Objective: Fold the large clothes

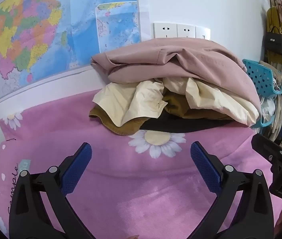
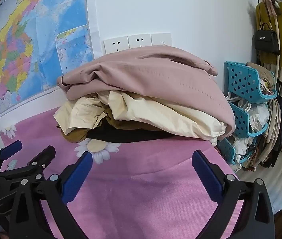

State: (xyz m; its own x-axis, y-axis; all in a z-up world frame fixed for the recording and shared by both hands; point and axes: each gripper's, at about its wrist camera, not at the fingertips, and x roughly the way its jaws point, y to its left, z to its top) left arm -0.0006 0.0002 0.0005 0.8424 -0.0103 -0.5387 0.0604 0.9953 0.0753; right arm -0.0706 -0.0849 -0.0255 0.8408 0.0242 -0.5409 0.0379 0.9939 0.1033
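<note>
A pile of clothes lies at the back of the pink daisy-print bedspread (image 1: 121,183), against the wall. A dusty pink garment (image 1: 180,67) is on top, over a crumpled cream one (image 1: 141,99), a brown one (image 1: 111,123) and a black one (image 1: 180,125). My left gripper (image 1: 141,145) hovers open over the bare spread, short of the pile, holding nothing. In the right wrist view the same pink garment (image 2: 150,79) tops the pile, and my right gripper (image 2: 142,154) is open and empty in front of it. The left gripper (image 2: 32,147) shows beside it on the left.
A coloured map (image 1: 31,29) and wall sockets (image 1: 180,29) are behind the pile. Stacked blue baskets (image 2: 244,83) with stuffed clothing stand right of the bed. A black handbag (image 2: 266,39) and hanging garments are further right. The bed's right edge drops to the floor (image 2: 280,179).
</note>
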